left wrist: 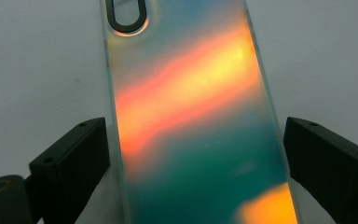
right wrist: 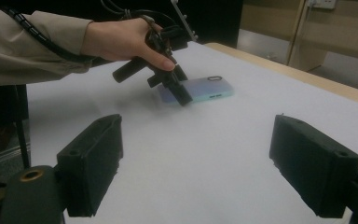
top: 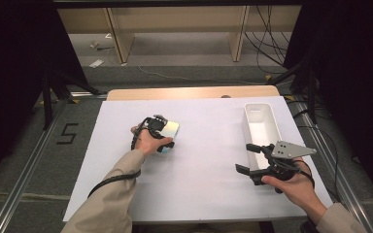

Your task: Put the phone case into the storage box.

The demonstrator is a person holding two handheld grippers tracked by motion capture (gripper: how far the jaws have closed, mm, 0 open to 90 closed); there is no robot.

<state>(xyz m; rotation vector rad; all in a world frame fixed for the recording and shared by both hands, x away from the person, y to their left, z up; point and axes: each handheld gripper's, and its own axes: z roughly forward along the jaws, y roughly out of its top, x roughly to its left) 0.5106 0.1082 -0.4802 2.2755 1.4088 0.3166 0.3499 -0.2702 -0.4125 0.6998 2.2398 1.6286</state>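
High view: white sheet over wooden counter (top: 126,94), dark room beyond. Iridescent glossy phone case (top: 171,129) left of centre; left claw (top: 164,136) over its near end. White oblong plastic bin (top: 261,124) far right, right claw (top: 245,158) beside it, wide, empty.

Left gripper view: jaws straddle case (left wrist: 196,121), left one touching its edge, right one apart; not clamped. Slick edges may slip or tilt on closing.

Right gripper view: case (right wrist: 200,89) flat on counter; off-centre end grip risks pivoting.

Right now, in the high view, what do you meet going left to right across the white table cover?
Left tool at the iridescent phone case → right tool → long white plastic bin, which the right tool partly overlaps at its near end.
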